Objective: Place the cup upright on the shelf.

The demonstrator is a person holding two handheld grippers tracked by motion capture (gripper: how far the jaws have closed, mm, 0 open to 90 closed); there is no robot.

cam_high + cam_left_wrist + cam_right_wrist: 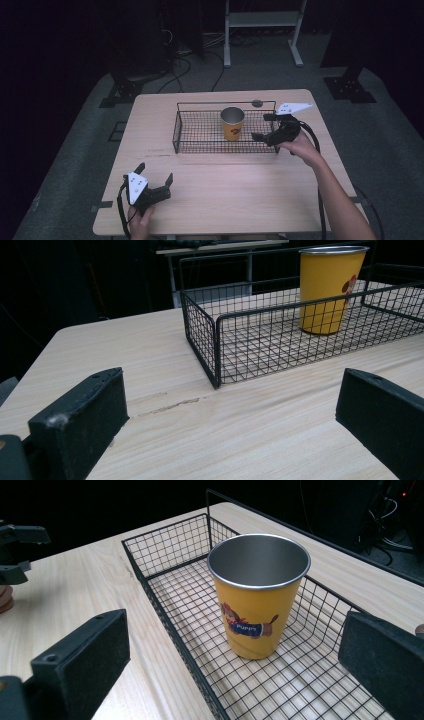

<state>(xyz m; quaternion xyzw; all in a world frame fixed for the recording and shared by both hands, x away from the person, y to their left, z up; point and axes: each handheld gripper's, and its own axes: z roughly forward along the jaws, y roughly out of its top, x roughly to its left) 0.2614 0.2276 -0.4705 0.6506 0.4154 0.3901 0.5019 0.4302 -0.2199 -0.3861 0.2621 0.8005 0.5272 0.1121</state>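
Note:
A yellow metal cup (232,124) with a cartoon dog on its side stands upright in a black wire basket (200,131) near the table's far middle. The cup (258,594) is empty, with a bare steel inside. My right gripper (262,127) hovers over the basket's right end, open, jaws wide on either side of the cup but apart from it. My left gripper (154,174) rests low near the table's front left corner, open with nothing between its jaws. From there the basket (250,340) and the cup (329,287) lie ahead and to the right.
The light wooden table (225,195) has bare surface between the basket and the front edge. A small dark round disc (257,103) lies just behind the basket. Beyond the table are cables and a white metal stand (262,25) on grey floor.

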